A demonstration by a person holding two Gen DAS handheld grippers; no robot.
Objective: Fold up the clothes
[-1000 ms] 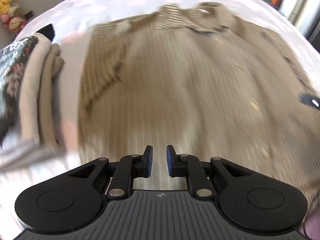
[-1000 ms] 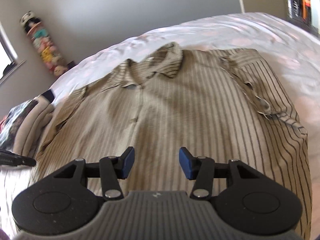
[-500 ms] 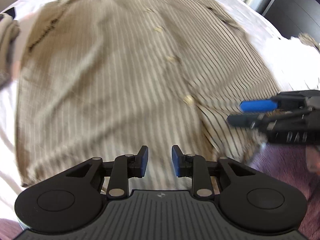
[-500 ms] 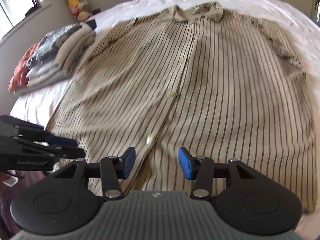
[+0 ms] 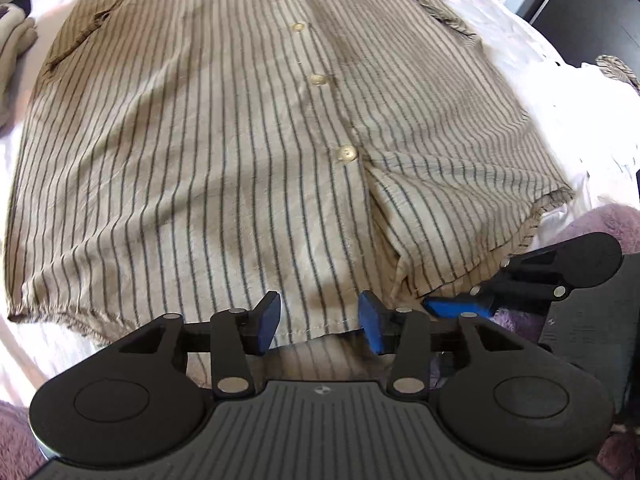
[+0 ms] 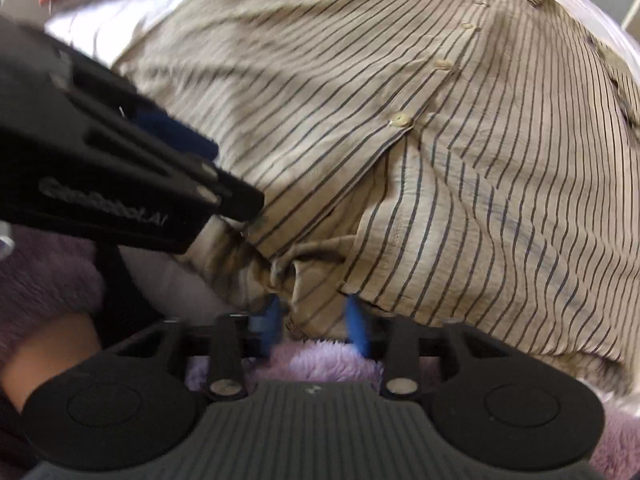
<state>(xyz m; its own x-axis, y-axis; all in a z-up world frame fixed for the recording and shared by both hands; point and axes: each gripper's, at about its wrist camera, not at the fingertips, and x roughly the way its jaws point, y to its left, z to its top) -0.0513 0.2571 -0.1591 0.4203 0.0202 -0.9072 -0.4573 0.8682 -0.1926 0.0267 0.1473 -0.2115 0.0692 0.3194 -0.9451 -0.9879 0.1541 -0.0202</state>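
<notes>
A beige shirt with dark stripes point(image 5: 224, 128) lies flat, buttoned front up, on a white bed point(image 5: 532, 60), collar at the far end. My left gripper point(image 5: 320, 323) is open at the near hem, just left of the button placket, with the hem edge lying between its blue pads. In the left wrist view my right gripper point(image 5: 456, 306) is close by on the right, at the hem's lower right flap. From its own camera the right gripper point(image 6: 313, 320) is open, with the crumpled hem edge point(image 6: 308, 276) in its gap. The left gripper point(image 6: 120, 168) fills that view's left side.
A stack of folded clothes point(image 5: 14, 40) sits at the bed's left edge. White cloth point(image 5: 592, 120) lies to the right of the shirt. Fuzzy purple fabric point(image 6: 320, 360) is under the right gripper, and a person's hand point(image 6: 48, 356) shows at lower left.
Both grippers have come down from over the shirt to its near hem and now sit close together. The left gripper's fingers have spread wider.
</notes>
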